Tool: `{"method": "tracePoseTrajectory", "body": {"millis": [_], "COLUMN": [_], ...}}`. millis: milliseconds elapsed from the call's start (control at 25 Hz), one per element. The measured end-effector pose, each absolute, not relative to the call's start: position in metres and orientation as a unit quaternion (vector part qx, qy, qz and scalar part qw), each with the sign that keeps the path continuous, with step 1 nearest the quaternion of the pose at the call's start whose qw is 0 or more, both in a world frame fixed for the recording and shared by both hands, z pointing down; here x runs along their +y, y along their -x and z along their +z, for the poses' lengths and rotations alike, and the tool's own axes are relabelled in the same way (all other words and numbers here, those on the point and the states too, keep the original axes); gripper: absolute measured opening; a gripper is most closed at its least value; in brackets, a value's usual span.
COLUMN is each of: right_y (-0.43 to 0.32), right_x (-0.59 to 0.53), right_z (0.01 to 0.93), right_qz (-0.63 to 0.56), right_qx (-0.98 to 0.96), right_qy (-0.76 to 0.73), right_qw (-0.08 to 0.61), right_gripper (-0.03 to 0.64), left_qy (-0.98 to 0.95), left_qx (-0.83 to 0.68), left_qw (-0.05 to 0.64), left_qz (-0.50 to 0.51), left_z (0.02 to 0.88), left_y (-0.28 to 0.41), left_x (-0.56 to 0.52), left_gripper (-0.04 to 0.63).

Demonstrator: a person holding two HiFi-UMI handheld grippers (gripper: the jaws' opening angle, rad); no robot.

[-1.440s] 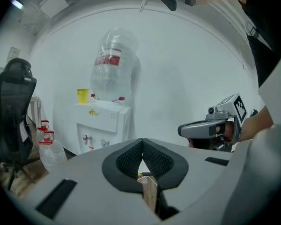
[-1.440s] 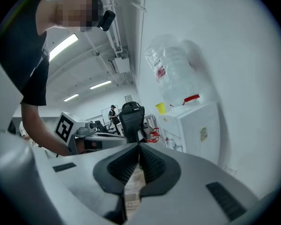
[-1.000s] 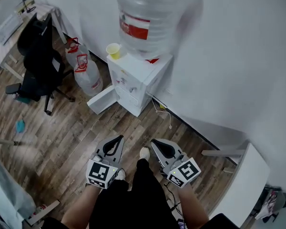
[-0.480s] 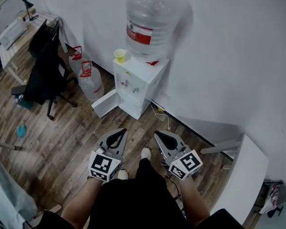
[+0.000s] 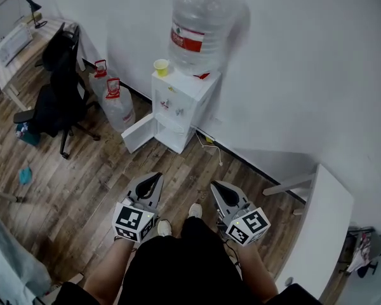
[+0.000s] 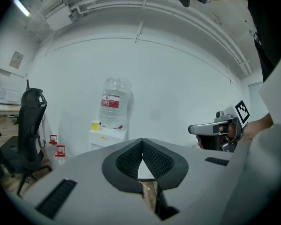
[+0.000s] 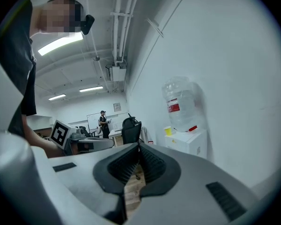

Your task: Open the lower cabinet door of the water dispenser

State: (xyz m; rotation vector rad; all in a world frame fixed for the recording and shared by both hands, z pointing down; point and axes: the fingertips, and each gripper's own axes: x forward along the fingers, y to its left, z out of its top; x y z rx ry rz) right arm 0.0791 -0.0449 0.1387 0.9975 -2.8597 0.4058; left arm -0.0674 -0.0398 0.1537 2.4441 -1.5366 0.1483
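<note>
Left tongs (image 5: pixel 155 179) and right tongs (image 5: pixel 214 188), both closed and empty, are well short of the water dispenser (image 5: pixel 181 100). Its lower cabinet door (image 5: pixel 140 132) already stands swung wide at its left. The job looks done; best avoid nudging the door.

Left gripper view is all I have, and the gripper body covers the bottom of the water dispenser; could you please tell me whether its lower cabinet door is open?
Observer: Yes. In the head view the lower cabinet door stands swung open, toward the picture's left of the water dispenser.
Operator: Thank you. Is the right gripper holding anything?
Observer: No. The right gripper has its jaws together with nothing between them.
Operator: Is anything lying loose near the dispenser?
Observer: A thin cable lies on the floor beside its base.
</note>
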Motion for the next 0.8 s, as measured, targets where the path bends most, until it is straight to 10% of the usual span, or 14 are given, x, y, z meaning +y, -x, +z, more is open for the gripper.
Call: {"method": "tracePoseTrajectory", "body": {"millis": [800], "right_y": [-0.115], "right_x": [0.085], "right_z": [0.107], "right_qz": [0.101], "right_qx": [-0.948], "right_qy": [-0.300], "right_qw": [0.026], "right_gripper": [0.026], "left_qy": [-0.820], "left_qx": [-0.556], "left_qw": [0.124], "left_qz": [0.055], "left_z": [0.160], "left_y": [0.043], "left_x": [0.104], "left_gripper": [0.014]}}
